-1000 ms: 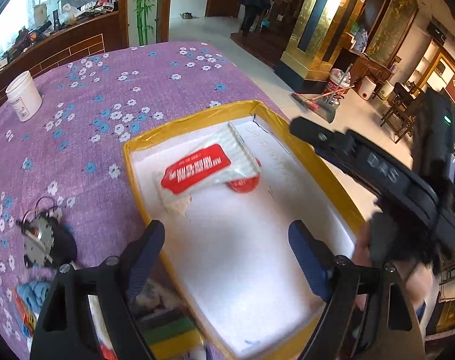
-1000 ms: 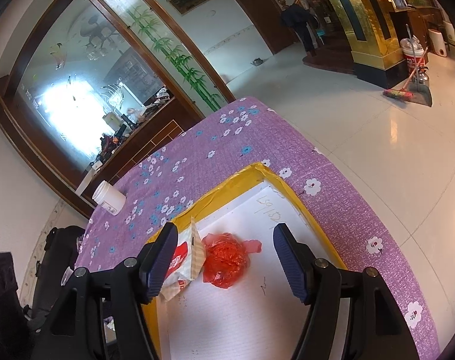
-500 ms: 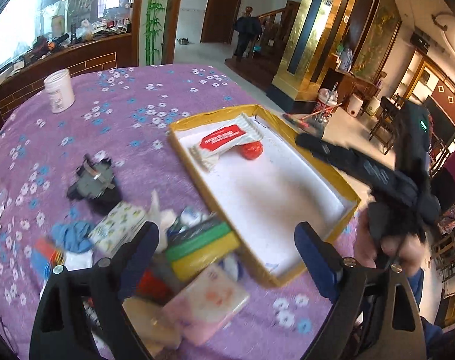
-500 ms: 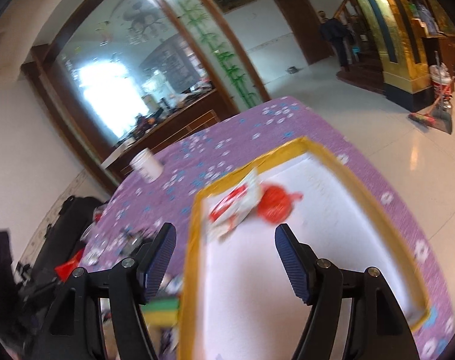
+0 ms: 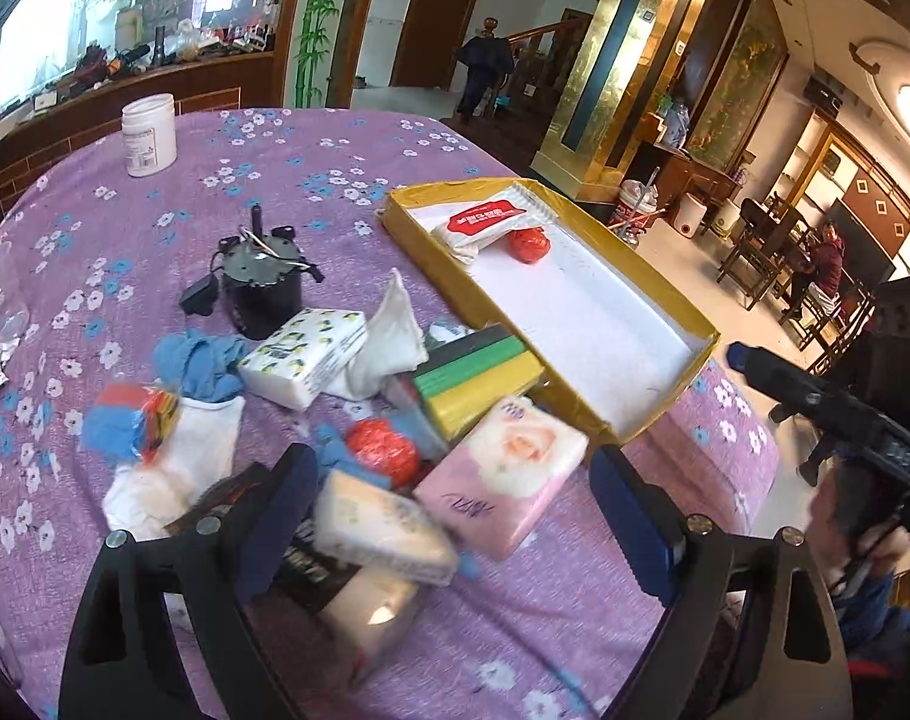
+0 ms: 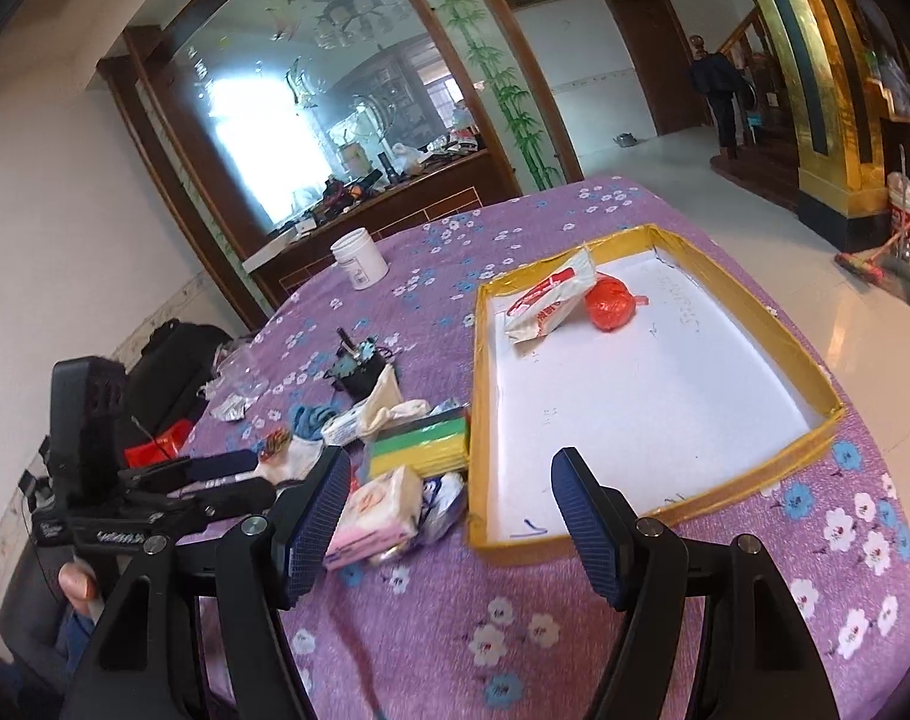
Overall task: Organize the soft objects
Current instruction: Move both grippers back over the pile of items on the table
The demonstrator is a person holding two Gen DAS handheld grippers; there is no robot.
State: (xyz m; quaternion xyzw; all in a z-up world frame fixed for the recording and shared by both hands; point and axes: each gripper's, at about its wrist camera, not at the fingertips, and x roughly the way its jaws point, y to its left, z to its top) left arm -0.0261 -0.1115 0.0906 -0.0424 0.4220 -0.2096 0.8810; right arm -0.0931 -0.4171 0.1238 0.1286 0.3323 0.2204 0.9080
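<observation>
- 2 handheld grippers hang over a round table under a purple flowered tablecloth (image 5: 311, 138). The left gripper (image 5: 449, 516) has just been spreading its jaws, which stand wide and grip nothing, above a pile of soft goods. The right gripper (image 6: 449, 528) stands with a broad gap, also empty, over the near edge of the tray.
- 1 yellow-rimmed tray (image 5: 665, 414) with a white floor holds 2 things in its far corner: 1 white packet with a red label (image 5: 485, 222) and, touching it, 1 red plastic ball (image 5: 528, 244). The label's writing is too small to read.
- The pile beside the tray counts 1 green-and-yellow sponge stack (image 5: 476, 375), 1 pink tissue pack (image 5: 503, 474), 1 lemon-print tissue pack (image 5: 302, 360), 1 cream pack (image 5: 383, 525), a second red ball (image 5: 383, 450), 1 blue cloth (image 5: 200, 360) and white socks (image 5: 197, 450).
- Handwriting on the pink pack cannot be made out.
- Only the left wrist view shows a seated person in red (image 5: 824, 252) at far tables.
- Only the right wrist view shows a broom and dustpan (image 6: 881, 267) on the floor and the mirrored wall panel.
- Both views show 1 white jar (image 6: 359, 258) and 1 black motor-like part (image 5: 263, 282).
</observation>
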